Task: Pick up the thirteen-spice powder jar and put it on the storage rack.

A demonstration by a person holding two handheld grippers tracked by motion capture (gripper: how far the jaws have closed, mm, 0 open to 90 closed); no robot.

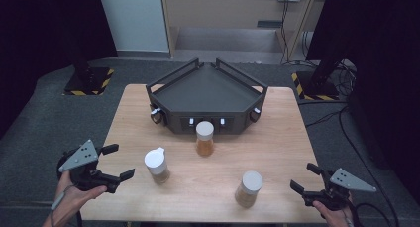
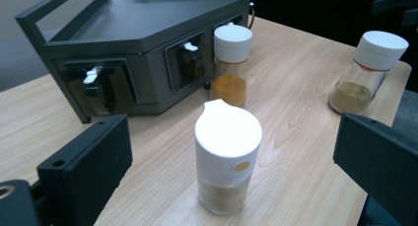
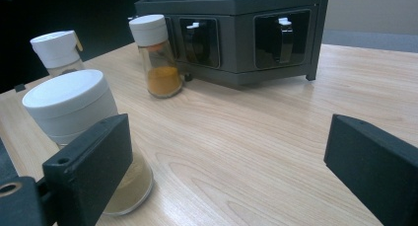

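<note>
Three spice jars with white caps stand on the wooden table (image 1: 277, 138). The one with orange powder (image 1: 204, 138) stands just in front of the dark angular rack (image 1: 208, 95). A spouted-cap jar (image 1: 157, 165) with pale powder stands front left, and a round-cap jar (image 1: 248, 188) with tan powder front right. My left gripper (image 1: 119, 161) hovers open at the table's left edge, pointing at the spouted-cap jar (image 2: 227, 154), nothing between its jaws. My right gripper (image 1: 304, 178) is open near the front right corner, the round-cap jar (image 3: 86, 132) just beyond its left jaw.
The rack (image 2: 138, 43) has an open tray top with raised rails and several front slots with small white tabs. Dark floor surrounds the table, with stand bases and cables at the back. Bare wood lies between the jars and along the right side.
</note>
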